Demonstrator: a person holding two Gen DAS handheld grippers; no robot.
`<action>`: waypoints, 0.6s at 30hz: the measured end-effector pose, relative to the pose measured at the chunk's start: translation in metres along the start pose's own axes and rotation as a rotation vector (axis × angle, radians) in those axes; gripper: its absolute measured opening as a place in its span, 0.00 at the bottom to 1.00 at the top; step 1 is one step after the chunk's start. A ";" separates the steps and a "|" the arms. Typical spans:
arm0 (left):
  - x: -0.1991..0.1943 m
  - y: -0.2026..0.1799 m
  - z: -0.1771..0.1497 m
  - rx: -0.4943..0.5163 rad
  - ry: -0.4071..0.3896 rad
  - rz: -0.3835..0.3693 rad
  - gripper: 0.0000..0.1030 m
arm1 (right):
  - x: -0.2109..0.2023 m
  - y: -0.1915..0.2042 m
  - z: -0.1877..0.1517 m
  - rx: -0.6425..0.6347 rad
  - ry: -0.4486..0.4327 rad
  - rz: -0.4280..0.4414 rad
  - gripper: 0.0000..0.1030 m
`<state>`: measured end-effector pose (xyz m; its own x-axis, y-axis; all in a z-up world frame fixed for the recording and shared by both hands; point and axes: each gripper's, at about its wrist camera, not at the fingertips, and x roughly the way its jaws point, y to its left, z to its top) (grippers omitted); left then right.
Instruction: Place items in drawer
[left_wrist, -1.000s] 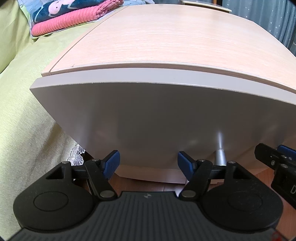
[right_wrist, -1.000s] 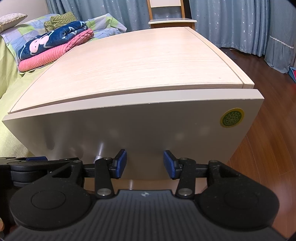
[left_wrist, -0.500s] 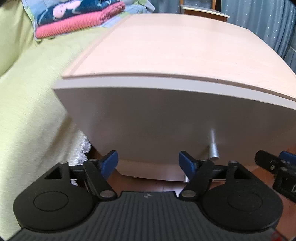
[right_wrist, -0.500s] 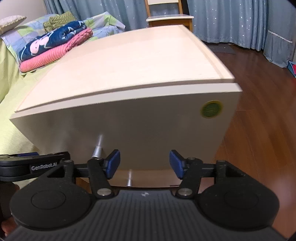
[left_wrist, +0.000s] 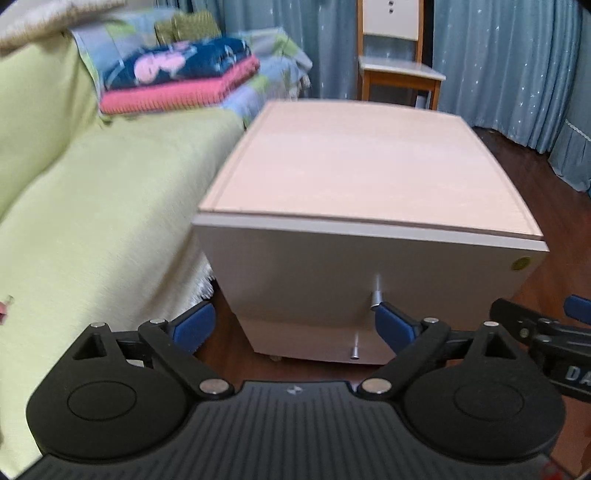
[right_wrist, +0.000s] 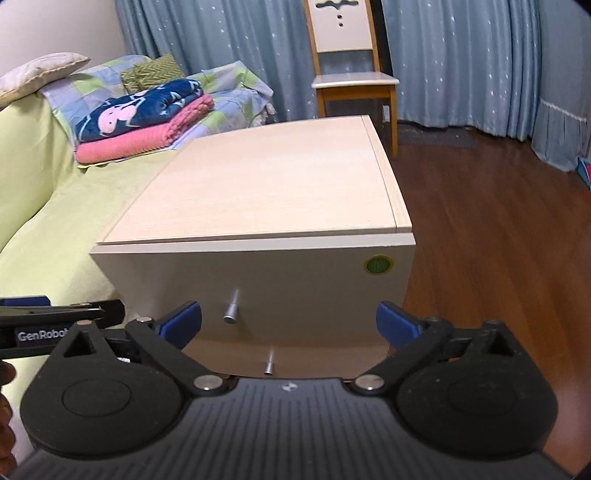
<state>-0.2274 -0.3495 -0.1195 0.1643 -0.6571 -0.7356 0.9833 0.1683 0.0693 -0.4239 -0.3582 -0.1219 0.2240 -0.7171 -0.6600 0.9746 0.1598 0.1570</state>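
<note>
Both drawers shut; left gripper (left_wrist: 295, 325) and right gripper (right_wrist: 289, 320) spread wide, empty; upper knob (right_wrist: 230, 316) small and smooth; risk: pads slip off when pulling.

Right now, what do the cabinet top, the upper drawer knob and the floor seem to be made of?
Cabinet top: pale wood-grain board, probably laminate, matte, with faint streaks.
Upper drawer knob: looks like brushed metal, silvery with a bright highlight.
Floor: dark reddish wood or wood-look planks, glossy, with soft reflections.
</note>
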 end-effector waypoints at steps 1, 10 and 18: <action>-0.007 -0.002 -0.002 0.003 -0.008 0.008 0.91 | -0.005 0.001 0.000 -0.005 -0.003 -0.003 0.99; -0.053 0.004 -0.012 -0.038 -0.003 -0.071 0.91 | -0.048 0.005 -0.012 -0.087 -0.093 -0.132 0.99; -0.071 -0.004 -0.027 0.007 0.004 -0.121 0.91 | -0.079 -0.008 -0.021 0.005 -0.104 -0.175 0.99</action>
<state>-0.2447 -0.2838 -0.0854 0.0443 -0.6695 -0.7415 0.9964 0.0830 -0.0154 -0.4491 -0.2885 -0.0862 0.0489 -0.8001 -0.5978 0.9985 0.0235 0.0503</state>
